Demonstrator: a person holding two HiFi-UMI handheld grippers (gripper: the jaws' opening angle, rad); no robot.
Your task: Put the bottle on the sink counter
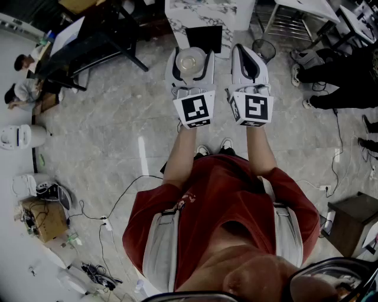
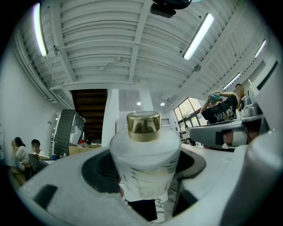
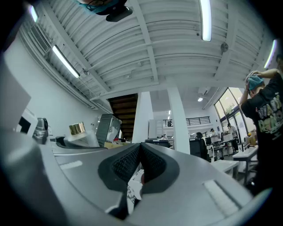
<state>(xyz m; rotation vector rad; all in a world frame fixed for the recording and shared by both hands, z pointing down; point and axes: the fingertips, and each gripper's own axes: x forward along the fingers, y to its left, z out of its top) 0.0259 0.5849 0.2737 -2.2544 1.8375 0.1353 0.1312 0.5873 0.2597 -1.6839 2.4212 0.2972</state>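
Note:
A white frosted bottle (image 1: 191, 61) with a gold cap (image 2: 143, 126) stands upright between the jaws of my left gripper (image 1: 190, 66), which is shut on its body (image 2: 145, 167). In the head view I hold it out in front of me above the floor. The jaws stand wide around the bottle. My right gripper (image 1: 249, 63) is just right of it at the same height, its black pads (image 3: 152, 164) pressed together with nothing between them. In the right gripper view the bottle (image 3: 82, 136) shows at the left.
A marble-faced counter (image 1: 201, 17) with a dark opening stands straight ahead. A black table (image 1: 100, 35) is at the upper left, a wire bin (image 1: 264, 48) right of the counter. People sit at the left (image 1: 20, 88); a person's legs (image 1: 336, 76) are at the right. Cables lie on the floor (image 1: 118, 200).

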